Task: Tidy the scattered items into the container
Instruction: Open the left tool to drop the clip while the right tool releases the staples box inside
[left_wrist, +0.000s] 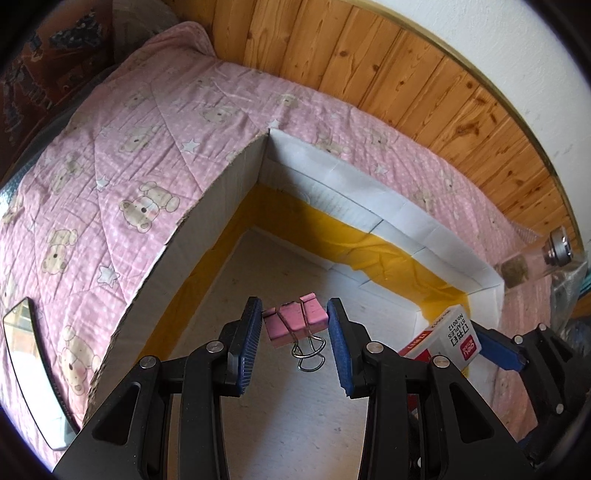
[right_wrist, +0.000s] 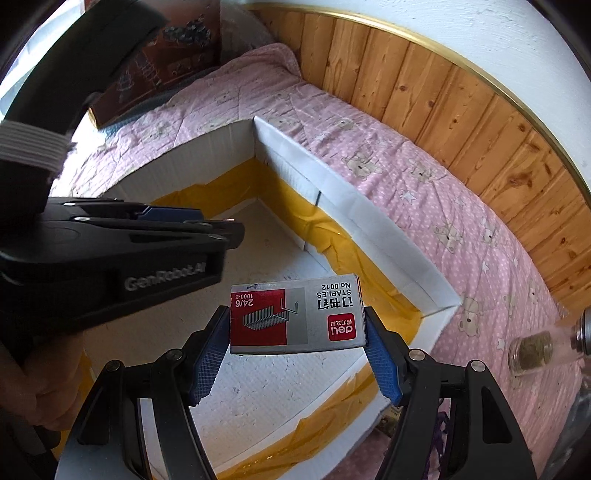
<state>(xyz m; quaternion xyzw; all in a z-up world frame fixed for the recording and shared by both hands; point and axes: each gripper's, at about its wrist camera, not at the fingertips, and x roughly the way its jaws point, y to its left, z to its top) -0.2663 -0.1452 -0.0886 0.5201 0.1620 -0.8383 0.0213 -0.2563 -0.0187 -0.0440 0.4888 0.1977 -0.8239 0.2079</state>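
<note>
Both grippers are hanging over the white box on the bed: the left gripper is pinching pink binder clips between half-spread jaws, the right gripper is clamping a staple box lengthwise, each directly above the box floor.

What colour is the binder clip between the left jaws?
Pink, with silver wire handles. The binder clip shows best in the left wrist view.

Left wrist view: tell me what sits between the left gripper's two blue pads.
A pink binder clip with wire handles hangs between the left gripper's pads, over the white box's floor.
</note>
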